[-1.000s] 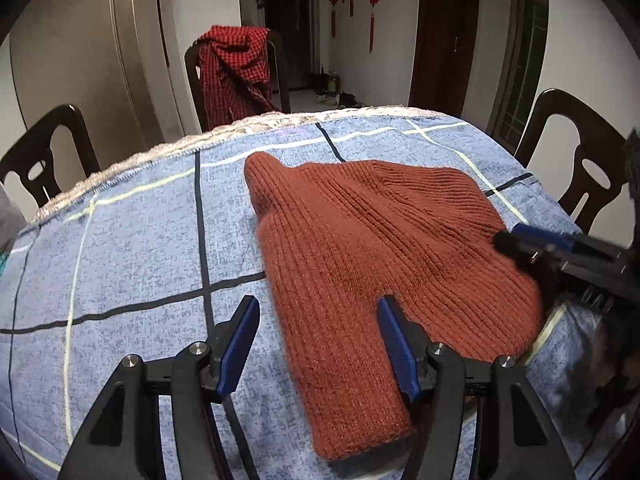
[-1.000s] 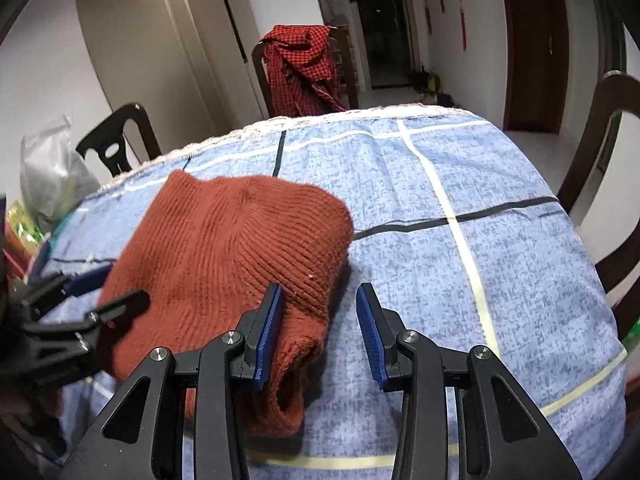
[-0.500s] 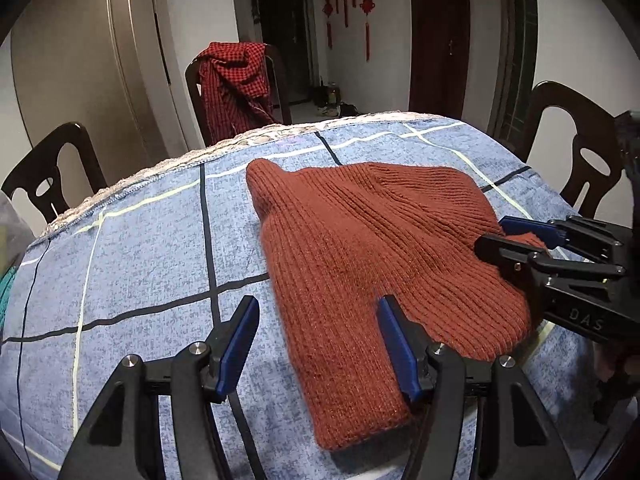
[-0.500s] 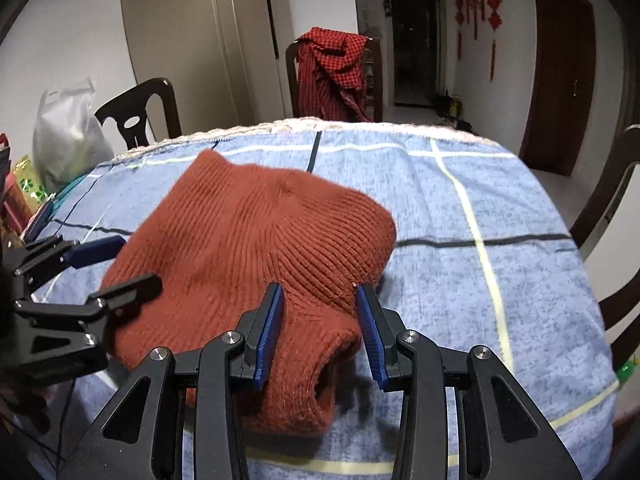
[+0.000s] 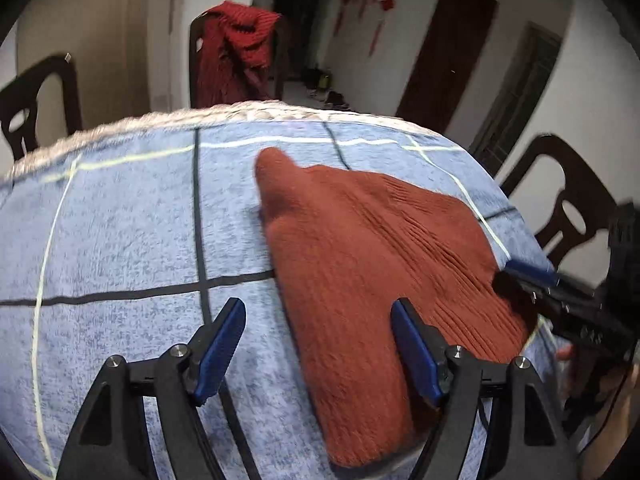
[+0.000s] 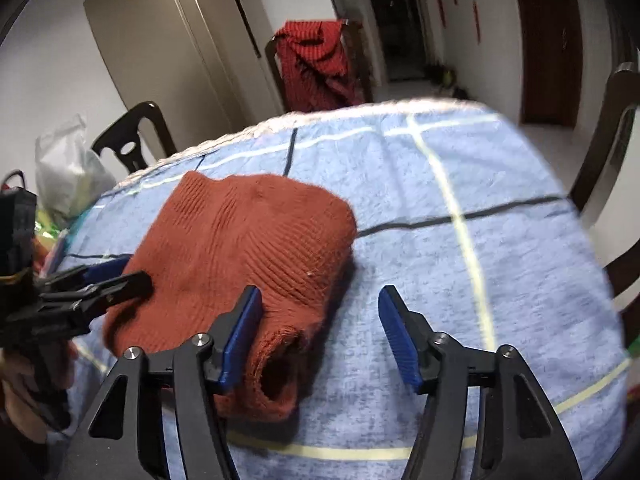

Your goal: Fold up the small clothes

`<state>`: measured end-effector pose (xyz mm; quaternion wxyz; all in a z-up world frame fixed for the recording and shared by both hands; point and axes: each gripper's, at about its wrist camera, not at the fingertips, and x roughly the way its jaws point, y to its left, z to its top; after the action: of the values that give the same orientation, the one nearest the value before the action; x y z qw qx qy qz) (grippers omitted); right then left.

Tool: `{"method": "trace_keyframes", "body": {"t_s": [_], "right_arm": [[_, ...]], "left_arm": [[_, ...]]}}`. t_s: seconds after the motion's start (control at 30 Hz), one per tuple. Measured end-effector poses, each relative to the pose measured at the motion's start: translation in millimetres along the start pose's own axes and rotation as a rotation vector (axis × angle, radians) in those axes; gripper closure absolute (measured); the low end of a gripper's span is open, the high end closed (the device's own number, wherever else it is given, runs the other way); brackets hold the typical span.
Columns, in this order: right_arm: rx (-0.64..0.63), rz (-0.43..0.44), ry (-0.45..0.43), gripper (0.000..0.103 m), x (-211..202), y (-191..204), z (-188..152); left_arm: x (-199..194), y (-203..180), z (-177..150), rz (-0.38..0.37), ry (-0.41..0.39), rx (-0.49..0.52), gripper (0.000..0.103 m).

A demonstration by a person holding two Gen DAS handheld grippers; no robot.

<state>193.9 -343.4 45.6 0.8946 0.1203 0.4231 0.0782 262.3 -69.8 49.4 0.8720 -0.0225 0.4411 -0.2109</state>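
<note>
A rust-red knitted garment (image 5: 380,264) lies folded on the blue checked tablecloth (image 5: 120,240). My left gripper (image 5: 318,344) hovers over its near left edge with jaws opening. One pad is over bare cloth, the other over the knit, and neither presses. In the right wrist view the garment (image 6: 248,240) ends in a rolled open cuff (image 6: 276,380) beside my right gripper (image 6: 320,332). That gripper's jaws are opening wide, and the left pad just touches the knit. Each gripper also shows in the other view, the right gripper (image 5: 528,276) and the left gripper (image 6: 116,276), both at the garment's sides.
A chair draped with a red checked cloth (image 5: 236,48) (image 6: 316,64) stands behind the table. Dark wooden chairs (image 5: 568,208) (image 6: 132,140) flank it. A plastic bag (image 6: 68,168) sits at the left. The tablecloth (image 6: 500,184) right of the garment is bare.
Both grippers' jaws have spread wider. The right one had a fold of the knit between its pads half a second ago and now stands apart from it. Both views have tilted.
</note>
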Motion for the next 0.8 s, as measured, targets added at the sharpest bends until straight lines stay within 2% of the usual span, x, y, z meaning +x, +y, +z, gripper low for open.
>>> {"method": "trace_keyframes", "body": {"t_s": [0.03, 0.23, 0.4, 0.53, 0.6, 0.63, 0.67, 0.7, 0.73, 0.77, 0.8], "right_arm": [[0.031, 0.032, 0.036, 0.041, 6.6, -4.0, 1.8], [0.140, 0.150, 0.128, 0.041, 32.2, -15.4, 7.4], [0.130, 0.165, 0.153, 0.040, 42.2, -3.8, 15.7], [0.126, 0.130, 0.161, 0.040, 46.3, 4.4, 18.5], [0.132, 0.130, 0.164, 0.047, 45.5, 5.0, 18.3], [0.136, 0.139, 0.164, 0.057, 45.4, 6.5, 18.0], [0.136, 0.143, 0.161, 0.062, 44.7, 7.5, 17.9], [0.129, 0.131, 0.151, 0.064, 42.9, 10.5, 17.9], [0.118, 0.120, 0.141, 0.068, 40.5, 13.8, 18.2], [0.110, 0.117, 0.132, 0.070, 37.5, 16.0, 18.6], [0.105, 0.118, 0.123, 0.072, 34.5, 18.6, 19.1]], "left_arm": [[3.2, 3.3, 1.8, -0.020, 0.016, -0.015, 0.026], [26.2, 13.2, 6.3, -0.129, 0.117, -0.107, 0.025], [34.0, 10.7, 8.4, -0.156, 0.136, -0.126, 0.025], [37.9, 10.8, 8.2, -0.174, 0.153, -0.159, 0.026], [36.5, 5.6, 7.8, -0.164, 0.147, -0.132, 0.034], [35.9, 3.9, 8.2, -0.163, 0.146, -0.119, 0.041], [34.7, 1.2, 8.4, -0.152, 0.142, -0.109, 0.045], [33.7, -1.2, 9.2, -0.144, 0.137, -0.100, 0.048], [32.8, -1.8, 10.7, -0.144, 0.135, -0.096, 0.058], [30.8, -0.6, 13.0, -0.143, 0.132, -0.097, 0.063], [28.3, -0.7, 14.3, -0.142, 0.129, -0.096, 0.065]]}}
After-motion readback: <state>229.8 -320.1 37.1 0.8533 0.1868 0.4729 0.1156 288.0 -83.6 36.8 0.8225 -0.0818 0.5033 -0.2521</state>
